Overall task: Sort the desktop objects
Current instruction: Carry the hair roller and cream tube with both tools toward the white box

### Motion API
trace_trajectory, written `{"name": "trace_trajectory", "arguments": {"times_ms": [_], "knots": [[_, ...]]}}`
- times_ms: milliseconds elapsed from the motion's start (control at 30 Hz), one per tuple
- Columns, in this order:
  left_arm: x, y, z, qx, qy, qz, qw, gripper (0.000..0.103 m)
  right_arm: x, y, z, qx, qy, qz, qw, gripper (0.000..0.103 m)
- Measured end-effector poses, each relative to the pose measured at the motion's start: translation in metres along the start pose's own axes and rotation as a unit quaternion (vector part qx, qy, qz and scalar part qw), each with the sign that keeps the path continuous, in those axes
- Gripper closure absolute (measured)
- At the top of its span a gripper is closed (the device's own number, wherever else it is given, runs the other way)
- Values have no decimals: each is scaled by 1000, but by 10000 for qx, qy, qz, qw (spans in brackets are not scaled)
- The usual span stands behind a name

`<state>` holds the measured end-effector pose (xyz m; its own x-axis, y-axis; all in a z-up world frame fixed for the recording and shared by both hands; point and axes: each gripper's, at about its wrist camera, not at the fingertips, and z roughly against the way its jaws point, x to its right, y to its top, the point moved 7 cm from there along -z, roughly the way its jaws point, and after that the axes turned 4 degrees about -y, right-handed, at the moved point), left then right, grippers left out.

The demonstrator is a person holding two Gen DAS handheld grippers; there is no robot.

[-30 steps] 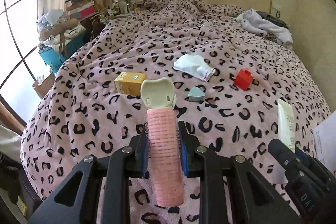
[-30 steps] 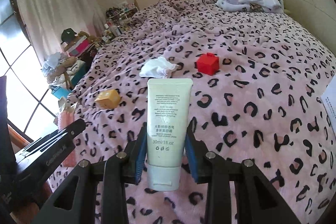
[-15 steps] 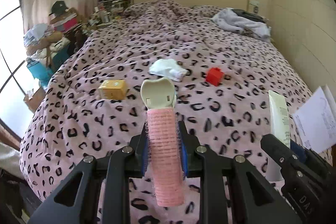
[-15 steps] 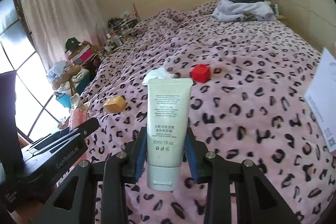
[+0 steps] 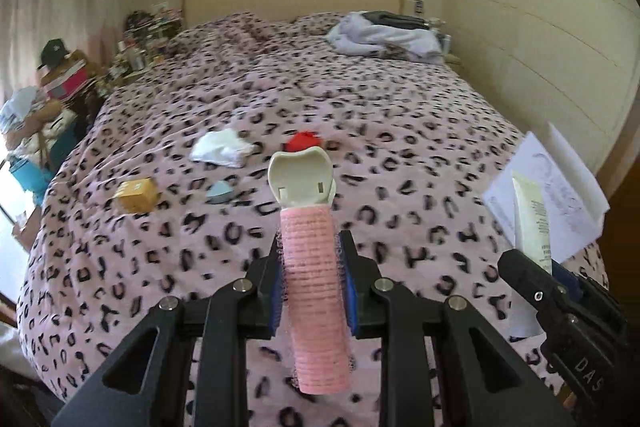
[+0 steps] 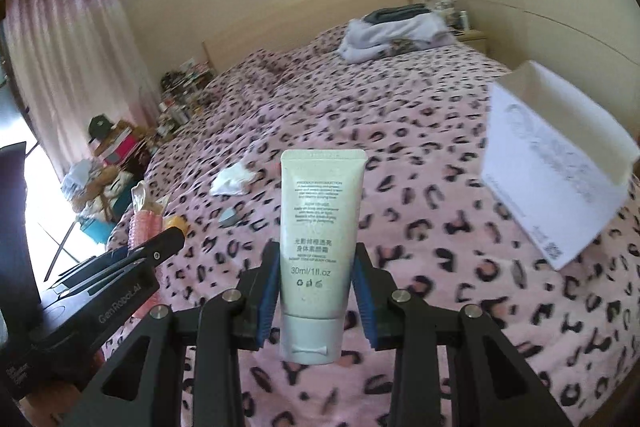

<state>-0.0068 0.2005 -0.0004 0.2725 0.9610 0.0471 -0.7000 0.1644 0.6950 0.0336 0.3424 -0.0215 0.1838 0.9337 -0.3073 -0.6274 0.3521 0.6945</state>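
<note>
My left gripper [image 5: 311, 291] is shut on a pink hair roller with a cream clip [image 5: 310, 267], held upright above the bed. My right gripper [image 6: 318, 291] is shut on a white cream tube [image 6: 320, 227], cap down; the tube also shows in the left wrist view [image 5: 532, 223]. The roller shows in the right wrist view [image 6: 145, 219]. On the leopard-print bedspread [image 5: 400, 131] lie a yellow box [image 5: 136, 194], a light blue small object [image 5: 220, 191], a white cloth [image 5: 222, 149] and a red block [image 5: 302, 141], partly hidden behind the clip.
An open white box [image 6: 556, 163] stands on the right side of the bed, also in the left wrist view [image 5: 560, 183]. Folded clothes [image 5: 384, 35] lie at the head. Cluttered shelves and bags [image 5: 52, 95] stand left of the bed.
Both grippers have pulled back and risen with their loads. The bed items look farther away, and the white box has come into fuller view on the right.
</note>
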Motion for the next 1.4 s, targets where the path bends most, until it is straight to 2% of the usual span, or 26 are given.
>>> {"name": "trace_trajectory", "arguments": {"times_ms": [333, 600, 1067, 1400], "knots": [[78, 9, -10, -48, -443, -418, 9981, 79, 65, 8, 26, 207, -358, -337, 9986, 68], [133, 13, -27, -152, -929, -830, 9921, 79, 113, 10, 40, 314, -697, -656, 9949, 68], [210, 23, -62, -419, -1924, -1516, 9686, 79, 178, 10, 51, 371, -1413, -1047, 9837, 68], [245, 21, -78, -515, -2221, -1772, 9574, 79, 195, 14, 46, 372, -1612, -1118, 9799, 68]]}}
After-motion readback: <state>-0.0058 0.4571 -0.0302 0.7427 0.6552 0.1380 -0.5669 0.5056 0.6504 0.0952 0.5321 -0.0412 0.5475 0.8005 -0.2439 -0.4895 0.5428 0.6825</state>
